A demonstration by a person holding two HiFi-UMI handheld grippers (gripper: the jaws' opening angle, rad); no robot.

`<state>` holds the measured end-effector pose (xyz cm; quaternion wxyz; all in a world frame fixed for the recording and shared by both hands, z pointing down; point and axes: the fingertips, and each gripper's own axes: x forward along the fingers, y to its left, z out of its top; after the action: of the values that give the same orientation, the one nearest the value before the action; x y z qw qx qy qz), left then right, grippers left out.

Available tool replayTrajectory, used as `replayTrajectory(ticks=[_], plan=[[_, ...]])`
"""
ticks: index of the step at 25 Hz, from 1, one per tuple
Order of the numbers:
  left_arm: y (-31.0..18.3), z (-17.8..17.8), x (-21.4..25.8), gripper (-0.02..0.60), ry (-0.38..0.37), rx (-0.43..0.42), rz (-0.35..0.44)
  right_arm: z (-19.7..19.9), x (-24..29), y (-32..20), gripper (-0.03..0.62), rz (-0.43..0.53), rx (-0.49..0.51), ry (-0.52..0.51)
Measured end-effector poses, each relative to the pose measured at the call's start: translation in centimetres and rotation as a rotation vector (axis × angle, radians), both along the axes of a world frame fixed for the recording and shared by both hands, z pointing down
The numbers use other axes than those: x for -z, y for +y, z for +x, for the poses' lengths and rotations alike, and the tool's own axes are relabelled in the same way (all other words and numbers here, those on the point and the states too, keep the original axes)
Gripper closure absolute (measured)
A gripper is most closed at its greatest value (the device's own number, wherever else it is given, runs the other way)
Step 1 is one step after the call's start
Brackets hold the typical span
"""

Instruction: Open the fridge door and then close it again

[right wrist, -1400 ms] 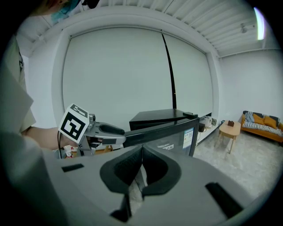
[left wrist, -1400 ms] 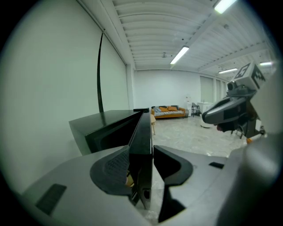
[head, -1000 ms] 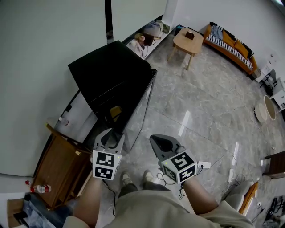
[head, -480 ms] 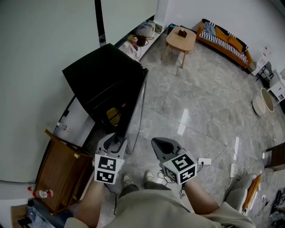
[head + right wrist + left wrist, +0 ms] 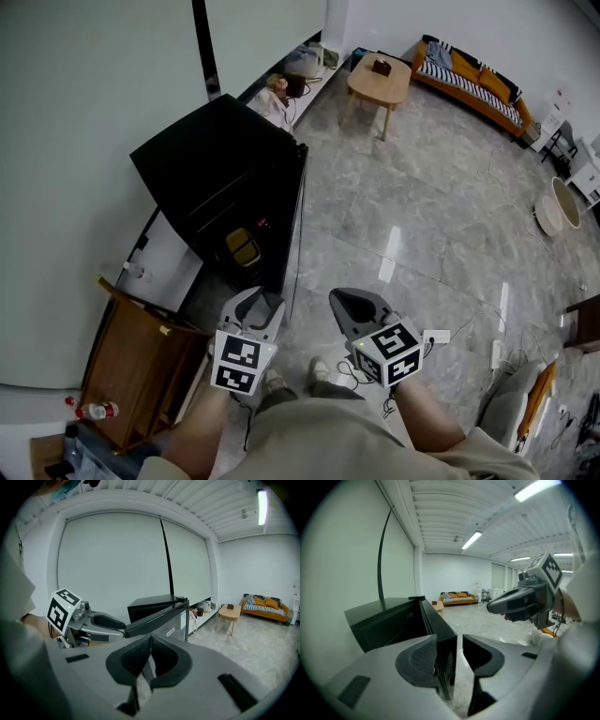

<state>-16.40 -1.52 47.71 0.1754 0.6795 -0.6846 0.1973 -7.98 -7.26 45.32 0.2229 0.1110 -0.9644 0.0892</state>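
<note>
Low black fridge (image 5: 211,164), upright, glass door (image 5: 298,220) swung partly open

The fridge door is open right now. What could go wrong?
1. The left gripper has its jaws apart around the edge of the fridge door and does not seem to squeeze it, so the door might slip free and swing.
2. A white power strip with cables lies on the floor near the person's shoes. A foot could catch on it.
</note>
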Motion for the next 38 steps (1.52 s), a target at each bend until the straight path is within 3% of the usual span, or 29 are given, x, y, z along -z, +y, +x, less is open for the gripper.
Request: replayTrajectory(ticks=[7, 13, 24, 29, 33, 38], plan=[[-1.1, 2.9, 0.1, 0.419, 0.029, -0.063, -0.005, 1.1, -0.2, -1.1, 0.597, -0.012, -0.034, -0.009], [-2.9, 6.0, 0.1, 0.448, 0.046, -0.167, -0.017, 2.7, -0.1, -2.9, 0.597, -0.014, -0.091, -0.018], [-7.0, 12.1, 0.3, 0.459, 0.053, -0.327, -0.021, 8.0, -0.2, -6.3, 0.597, -0.011, -0.211, -0.014], [-9.0, 13.9, 0.6, 0.465, 0.061, -0.358, -0.003, 9.9, -0.4, -7.4, 0.597, -0.013, -0.246, -0.014], [-11.3, 13.7, 2.2, 0.465, 0.050, -0.330, 0.054, 11.2, -0.4, -8.4, 0.597, -0.013, -0.267, -0.010], [-13.5, 14.2, 1.1, 0.463, 0.001, -0.358, 0.014, 12.5, -0.7, -9.5, 0.597, -0.019, -0.292, -0.009]])
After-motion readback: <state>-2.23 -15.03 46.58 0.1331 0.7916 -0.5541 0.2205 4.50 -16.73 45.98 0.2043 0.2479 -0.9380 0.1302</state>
